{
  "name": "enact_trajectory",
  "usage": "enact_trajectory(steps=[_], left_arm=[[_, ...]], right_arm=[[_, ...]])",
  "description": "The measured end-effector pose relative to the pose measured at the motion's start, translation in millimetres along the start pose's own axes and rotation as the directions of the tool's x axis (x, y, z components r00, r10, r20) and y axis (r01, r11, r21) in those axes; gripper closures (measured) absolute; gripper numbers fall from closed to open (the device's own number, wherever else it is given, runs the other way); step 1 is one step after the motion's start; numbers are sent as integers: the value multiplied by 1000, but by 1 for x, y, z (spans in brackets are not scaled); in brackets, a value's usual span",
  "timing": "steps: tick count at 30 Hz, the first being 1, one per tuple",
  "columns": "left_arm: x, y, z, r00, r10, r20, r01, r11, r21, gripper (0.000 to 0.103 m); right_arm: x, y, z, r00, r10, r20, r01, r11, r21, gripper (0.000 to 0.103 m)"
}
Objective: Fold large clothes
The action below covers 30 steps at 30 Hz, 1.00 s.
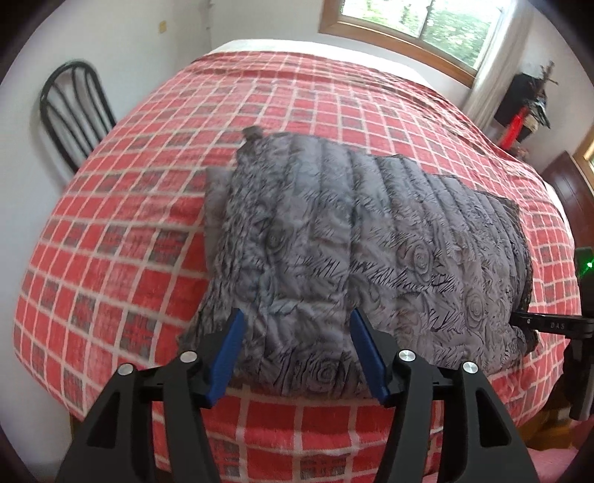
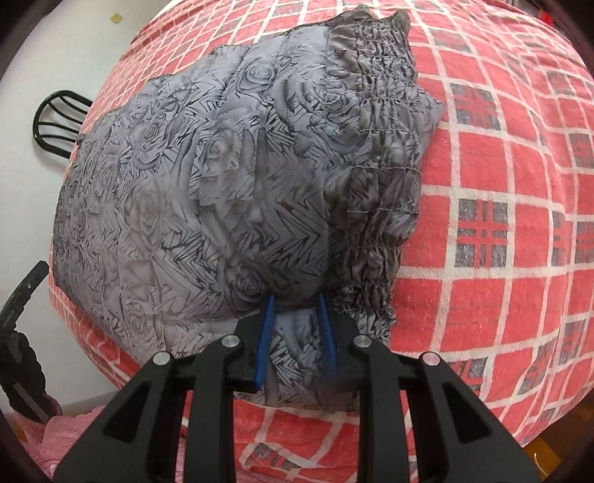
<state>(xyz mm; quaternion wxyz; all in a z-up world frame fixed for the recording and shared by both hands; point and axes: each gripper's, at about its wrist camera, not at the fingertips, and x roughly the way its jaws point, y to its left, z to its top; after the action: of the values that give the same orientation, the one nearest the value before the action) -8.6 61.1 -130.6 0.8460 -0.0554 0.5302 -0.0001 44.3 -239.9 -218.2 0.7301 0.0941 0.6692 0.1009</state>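
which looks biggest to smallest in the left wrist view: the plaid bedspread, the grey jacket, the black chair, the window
1. plaid bedspread, fills most of the view
2. grey jacket
3. window and black chair: alike in apparent size, both cut off and farther away, so unranked

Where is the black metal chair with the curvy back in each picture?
Left wrist view: the black metal chair stands at the upper left, beside the bed's left edge against the white wall.
Right wrist view: only the chair's curved back peeks out at the left, behind the bed's edge.
Shared landmark: the grey rose-print quilted jacket lying on the red checked bedspread.
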Motion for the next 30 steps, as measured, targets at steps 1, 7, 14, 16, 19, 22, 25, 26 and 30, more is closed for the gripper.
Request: enact_trajectory(steps=[1,7,14,16,19,22,25,26,30], left_arm=[[1,3,-3,1000,9,-7,-9,1000,-24,43],[-1,22,-19,999,34,-27,-37,991,-126,37],[13,45,-33,999,18,-43,-29,965,-261,35],[18,51,-36,999,-12,-37,0,953,-303,35],[25,60,-40,997,-79,-8,70,925,-374,35],[35,70,-43,991,-130,25,128,890,-438,33],[47,85,-50,973,-218,72,222,819,-530,33],[50,90,-53,967,-240,90,249,794,-555,32],[60,104,-59,942,-289,173,332,710,-622,30]], right_arm=[[0,0,0,1000,3,-2,-3,1000,-5,80],[0,-1,3,1000,16,-20,-17,999,-38,81],[2,-1,8,999,21,-47,-25,997,-74,81],[1,-1,9,998,16,-54,-20,996,-89,81],[3,2,9,998,11,-63,-17,995,-102,81],[3,5,10,998,4,-70,-13,993,-116,81],[4,9,12,997,-7,-77,-3,991,-132,81],[5,10,12,997,-11,-78,0,991,-137,81],[7,14,13,997,-21,-81,8,988,-154,81]])
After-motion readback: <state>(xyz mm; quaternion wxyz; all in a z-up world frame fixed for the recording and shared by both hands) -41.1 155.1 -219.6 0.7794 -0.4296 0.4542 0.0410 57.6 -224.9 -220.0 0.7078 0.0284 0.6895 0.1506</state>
